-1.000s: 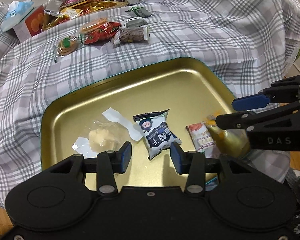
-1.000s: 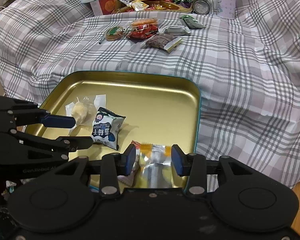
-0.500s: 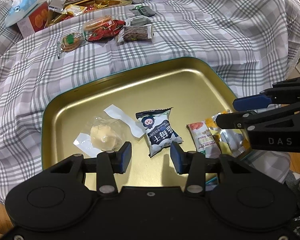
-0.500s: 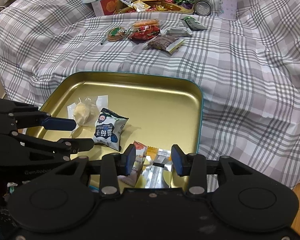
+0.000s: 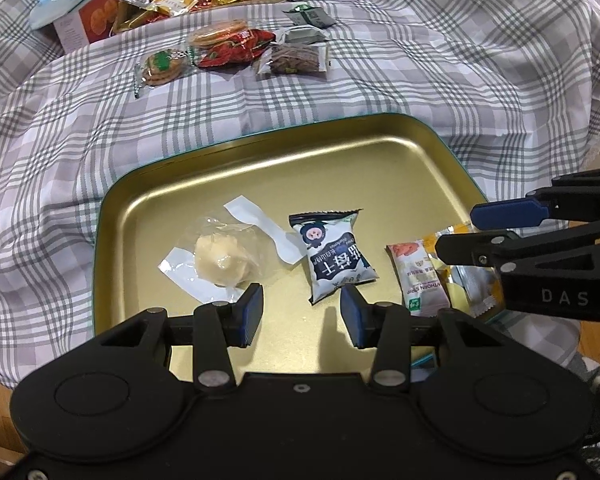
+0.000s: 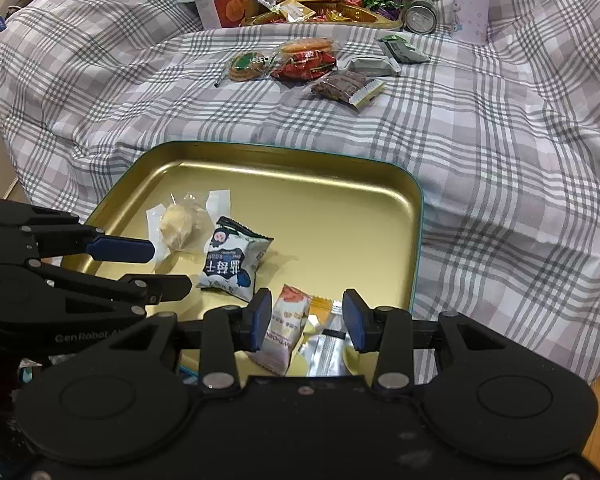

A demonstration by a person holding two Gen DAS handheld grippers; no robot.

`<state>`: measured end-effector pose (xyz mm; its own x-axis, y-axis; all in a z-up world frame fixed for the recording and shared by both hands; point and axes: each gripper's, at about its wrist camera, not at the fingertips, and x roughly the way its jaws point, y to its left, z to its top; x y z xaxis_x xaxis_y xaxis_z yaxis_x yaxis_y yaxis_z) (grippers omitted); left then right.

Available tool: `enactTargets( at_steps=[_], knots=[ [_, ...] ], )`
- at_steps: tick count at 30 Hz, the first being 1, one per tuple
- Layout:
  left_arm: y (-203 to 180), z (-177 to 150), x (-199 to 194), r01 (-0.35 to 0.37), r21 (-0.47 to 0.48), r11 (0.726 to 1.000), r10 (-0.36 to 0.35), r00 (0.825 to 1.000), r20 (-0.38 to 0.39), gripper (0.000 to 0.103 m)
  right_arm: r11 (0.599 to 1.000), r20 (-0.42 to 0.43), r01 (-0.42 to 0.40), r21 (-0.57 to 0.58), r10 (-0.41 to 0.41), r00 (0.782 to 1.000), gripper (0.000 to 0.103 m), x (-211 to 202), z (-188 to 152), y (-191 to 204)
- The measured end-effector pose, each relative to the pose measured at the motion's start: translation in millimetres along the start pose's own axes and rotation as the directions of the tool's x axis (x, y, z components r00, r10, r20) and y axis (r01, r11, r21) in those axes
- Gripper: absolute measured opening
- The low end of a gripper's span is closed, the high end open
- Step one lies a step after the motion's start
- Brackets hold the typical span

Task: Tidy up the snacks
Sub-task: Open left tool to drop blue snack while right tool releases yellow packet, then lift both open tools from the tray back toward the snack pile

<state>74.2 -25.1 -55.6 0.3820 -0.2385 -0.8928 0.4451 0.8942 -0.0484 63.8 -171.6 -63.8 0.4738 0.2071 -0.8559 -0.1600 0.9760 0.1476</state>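
1. Right wrist view shows your right gripper (image 6: 306, 320) with jaws apart, empty, low over the gold tray's (image 6: 416, 216) near right corner.
2. Loose snacks lie well beyond the tray on the plaid cover; nearest is the brown-bar packet (image 6: 346, 87), straight ahead, long axis slanting across your jaws.
3. Your left gripper (image 5: 301, 314), jaws apart too, sits over the tray beside the blue-and-white packet (image 5: 332, 258); the right looks marginally nearer.

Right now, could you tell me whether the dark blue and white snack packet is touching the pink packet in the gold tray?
Apart. In the left wrist view, bare tray floor shows between the blue and white packet and the pink packet.
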Motion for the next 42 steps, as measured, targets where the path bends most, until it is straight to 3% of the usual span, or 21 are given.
enactTargets(
  at_steps=[15, 30, 42],
  knots=[
    [29.8, 25.6, 0.3, -0.037, -0.073, 0.997, 0.042, 0.997, 0.069, 0.051, 0.999, 0.110, 0.032, 0.009, -0.033, 0.993, 0.043, 5.7, 47.3, -4.6],
    [71.7, 78.6, 6.0, -0.095, -0.155, 0.983, 0.124, 0.974, 0.188, 0.051, 0.993, 0.237, 0.101, 0.061, -0.112, 0.965, 0.043, 28.2, 126.0, -27.0],
    [112.8, 120.5, 35.4, -0.139, -0.224, 0.965, 0.184, 0.964, 0.193, 0.051, 0.984, 0.233, 0.117, 0.132, -0.146, 0.962, 0.043, 63.2, 164.8, -53.5]
  ],
)
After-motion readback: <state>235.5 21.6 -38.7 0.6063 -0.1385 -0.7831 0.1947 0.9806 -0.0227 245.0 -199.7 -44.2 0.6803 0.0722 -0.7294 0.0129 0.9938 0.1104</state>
